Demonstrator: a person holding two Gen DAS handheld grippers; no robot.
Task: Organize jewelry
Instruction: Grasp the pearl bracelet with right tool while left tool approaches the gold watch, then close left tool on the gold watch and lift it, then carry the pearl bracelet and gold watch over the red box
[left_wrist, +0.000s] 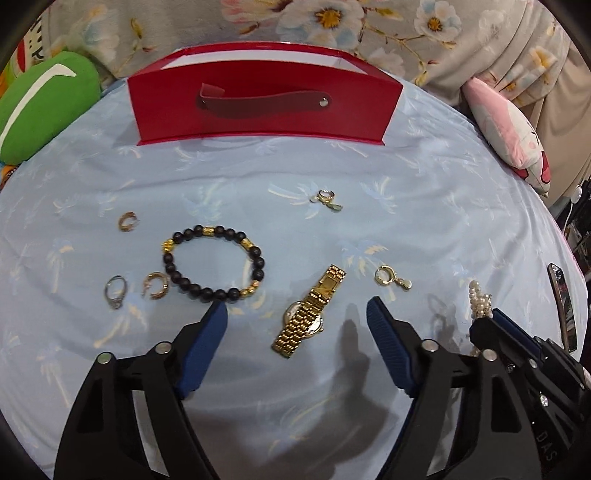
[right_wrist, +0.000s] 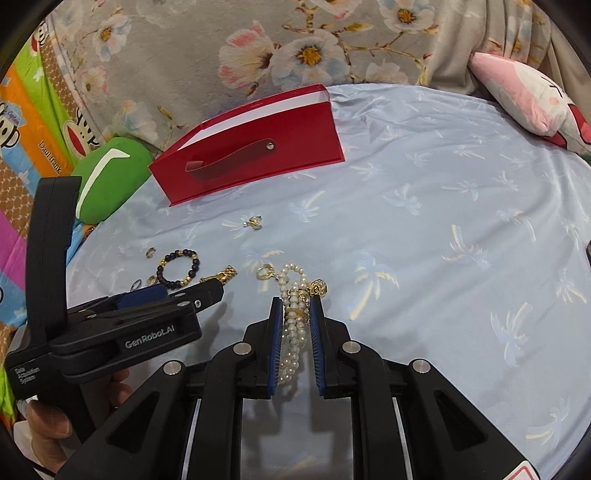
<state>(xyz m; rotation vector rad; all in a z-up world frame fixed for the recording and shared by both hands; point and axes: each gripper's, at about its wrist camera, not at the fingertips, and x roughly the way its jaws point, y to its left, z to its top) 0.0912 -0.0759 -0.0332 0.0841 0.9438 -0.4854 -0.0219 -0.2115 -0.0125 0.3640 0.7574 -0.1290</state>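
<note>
Pinching a pearl bracelet (right_wrist: 293, 328), the right tool (right_wrist: 295, 306) hangs over the blue bedsheet (right_wrist: 443, 240); the left tool (left_wrist: 295, 314) stands spread above a gold watch (left_wrist: 310, 314); a red box (left_wrist: 264, 110) sits behind.

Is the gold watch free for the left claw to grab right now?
Probably yes: the left claw is open, the watch lies between its fingertips, nothing covers it.

Polished gold-metal watch (left_wrist: 309, 314); matt black beads on the bracelet (left_wrist: 214, 264); lustrous pearl strand (right_wrist: 293, 325); glossy red box (left_wrist: 264, 107) (card or plastic, unclear); smooth, faintly sheeny blue bedsheet (left_wrist: 443, 206).
</note>
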